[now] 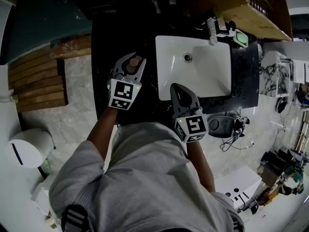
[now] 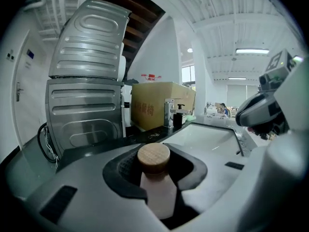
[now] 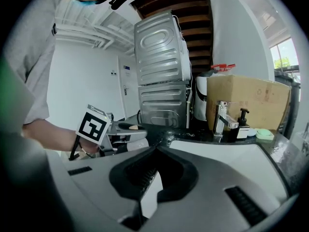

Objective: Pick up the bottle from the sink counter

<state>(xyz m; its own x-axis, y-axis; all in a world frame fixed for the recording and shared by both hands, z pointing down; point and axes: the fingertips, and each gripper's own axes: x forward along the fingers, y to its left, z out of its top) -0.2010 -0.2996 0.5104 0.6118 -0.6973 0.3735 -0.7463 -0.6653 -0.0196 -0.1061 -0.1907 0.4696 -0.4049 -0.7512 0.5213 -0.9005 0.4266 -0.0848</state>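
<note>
The bottle (image 1: 133, 65), pale with a round wooden cap, stands on the black counter (image 1: 104, 81) left of the white sink (image 1: 203, 76). My left gripper (image 1: 136, 58) reaches round it. In the left gripper view the bottle (image 2: 155, 168) fills the gap between the jaws, and the dark pads (image 2: 126, 170) sit against its pale body. My right gripper (image 1: 176, 88) hovers over the sink's near left corner with its jaws together and nothing in them. From the right gripper view (image 3: 158, 149) the left gripper (image 3: 120, 129) shows with the cap (image 3: 132, 127) peeking out.
A chrome faucet (image 1: 211, 30) and a green soap dish (image 1: 241, 37) stand behind the sink, with a cardboard box (image 1: 241, 6) beyond. A stacked steel washer (image 2: 87, 81) rises at the counter's far left. The person's torso fills the lower head view.
</note>
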